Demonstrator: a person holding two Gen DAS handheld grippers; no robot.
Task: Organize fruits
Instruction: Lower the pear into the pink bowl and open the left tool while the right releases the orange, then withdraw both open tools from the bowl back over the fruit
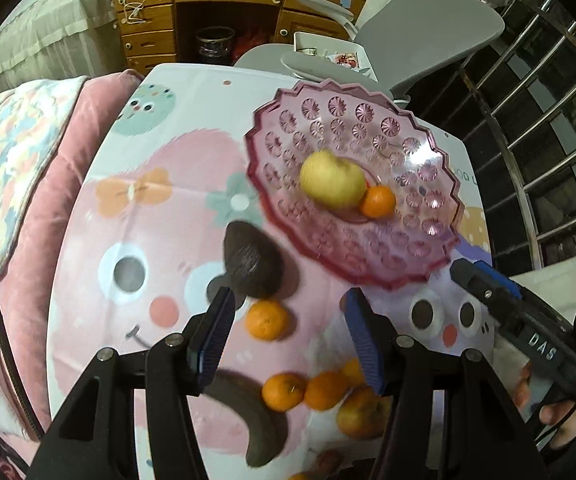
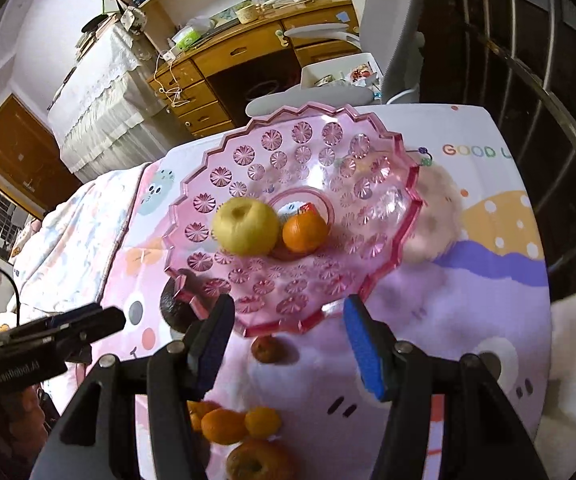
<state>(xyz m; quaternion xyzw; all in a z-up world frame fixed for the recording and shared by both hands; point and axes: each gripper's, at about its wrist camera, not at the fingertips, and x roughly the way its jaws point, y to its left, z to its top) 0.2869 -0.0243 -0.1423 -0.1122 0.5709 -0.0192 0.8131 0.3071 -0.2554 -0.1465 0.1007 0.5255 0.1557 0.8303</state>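
A pink glass fruit bowl [image 1: 428,168] [image 2: 380,184] stands on the table and holds a yellow apple [image 1: 332,179] [image 2: 245,226] and an orange [image 1: 377,201] [image 2: 304,233]. Loose on the cloth lie an avocado [image 1: 252,266] [image 2: 173,306], an orange [image 1: 267,319], a cluster of oranges [image 1: 302,390] [image 2: 239,424], a reddish apple [image 1: 362,414] [image 2: 261,462] and a small reddish fruit [image 2: 267,349]. My left gripper [image 1: 290,334] is open and empty above the loose fruit. My right gripper [image 2: 288,338] is open and empty at the bowl's near rim.
A cartoon-print cloth [image 1: 167,216] [image 2: 468,288] covers the table. A pink quilt [image 1: 27,152] lies to the left. A grey chair [image 1: 428,28], a wooden desk [image 1: 215,8] and a metal railing [image 1: 536,92] stand behind and to the right.
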